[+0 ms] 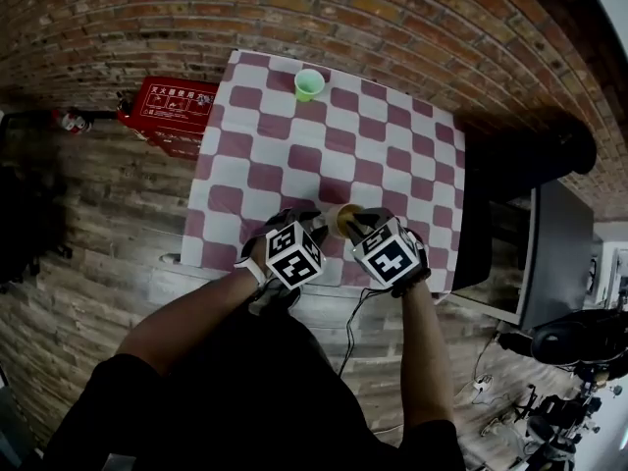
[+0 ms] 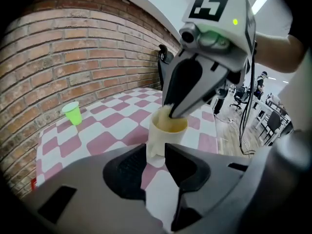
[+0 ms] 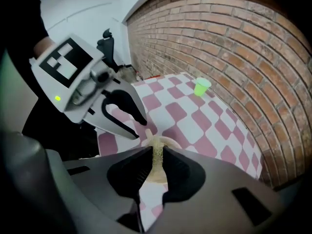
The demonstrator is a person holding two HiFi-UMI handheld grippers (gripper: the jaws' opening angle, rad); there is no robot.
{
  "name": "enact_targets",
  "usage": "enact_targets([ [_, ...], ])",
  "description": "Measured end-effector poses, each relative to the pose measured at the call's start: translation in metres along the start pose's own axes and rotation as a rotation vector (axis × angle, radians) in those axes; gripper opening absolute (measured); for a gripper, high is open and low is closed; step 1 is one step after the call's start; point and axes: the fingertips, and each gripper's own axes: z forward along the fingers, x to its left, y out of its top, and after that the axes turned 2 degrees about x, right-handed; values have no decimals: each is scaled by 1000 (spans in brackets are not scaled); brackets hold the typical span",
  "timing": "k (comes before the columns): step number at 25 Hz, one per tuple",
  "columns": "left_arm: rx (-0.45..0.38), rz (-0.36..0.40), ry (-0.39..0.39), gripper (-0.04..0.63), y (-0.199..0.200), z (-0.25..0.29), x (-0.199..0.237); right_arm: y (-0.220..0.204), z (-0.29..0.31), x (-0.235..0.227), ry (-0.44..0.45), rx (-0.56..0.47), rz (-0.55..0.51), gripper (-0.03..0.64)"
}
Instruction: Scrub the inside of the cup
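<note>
Now, two-handed work at the near edge of a table (image 1: 228, 180) under a red-and-white checked cloth (image 1: 294, 135).

- Cream cup (image 1: 343, 220) (image 2: 168, 130) (image 3: 170, 142): upright on the cloth near the front edge, between the two grippers. Inside looks yellowish.
- Left gripper (image 1: 316, 228) (image 2: 156, 155) (image 3: 140, 125): low, at the cup's left side. Jaws drawn in to a narrow gap and clamped on the cream handle (image 2: 154, 147) that juts from the cup's wall. Nothing else between them.
- Right gripper (image 1: 359, 226) (image 3: 157, 161) (image 2: 171, 112): comes in from above, tips angled down into the cup's mouth. Jaws nearly together, pinching a thin, grainy yellow sponge (image 3: 157, 162). The sponge's lower end sits inside the cup. Cannot tell whether it touches the wall or the bottom.
- Green cup (image 1: 308, 83) (image 2: 73, 113) (image 3: 201, 87): upright at the far edge of the table, close to the brick wall (image 1: 324, 13), well apart from the work.
- Red box (image 1: 172, 106) with white print on the plank floor (image 1: 108, 234), just left of the table's far corner.
</note>
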Motion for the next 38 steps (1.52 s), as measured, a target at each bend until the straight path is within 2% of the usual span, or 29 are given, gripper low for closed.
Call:
enact_targets([
  [4, -1, 4, -1, 127, 2, -1, 0, -9, 20, -3, -68, 38, 34, 74],
  [7, 3, 1, -6, 127, 1, -1, -2, -8, 3, -14, -157, 38, 0, 74],
  [10, 1, -8, -4, 127, 2, -1, 1, 9, -46, -33, -312, -44, -39, 74],
  [12, -5, -13, -2, 127, 4, -2, 4, 20, -85, -43, -420, -116, -25, 74],
  [14, -12, -18, -2, 127, 5, -3, 5, 26, -114, -43, -481, -171, 12, 74],
  [17, -19, -22, -1, 127, 5, -5, 3, 27, -111, -22, -445, -188, 54, 75],
  [21, -25, -25, 1, 127, 5, -5, 1, 14, -49, -1, -333, -117, 132, 74],
  [24, -22, -25, -1, 127, 4, -6, -3, 1, -9, -7, -313, -52, 239, 74],
  [27, -21, -26, 2, 127, 3, -7, -4, -13, 13, -15, -323, 17, 297, 74],
  [31, -22, -33, 4, 127, 3, -10, -3, -18, 13, -22, -368, 52, 279, 74],
  [34, -23, -39, 6, 127, 2, -13, -1, -8, -19, -24, -438, 4, 256, 74],
  [38, -30, -51, 17, 127, 4, -13, 8, 3, -86, -37, -512, -150, 341, 74],
])
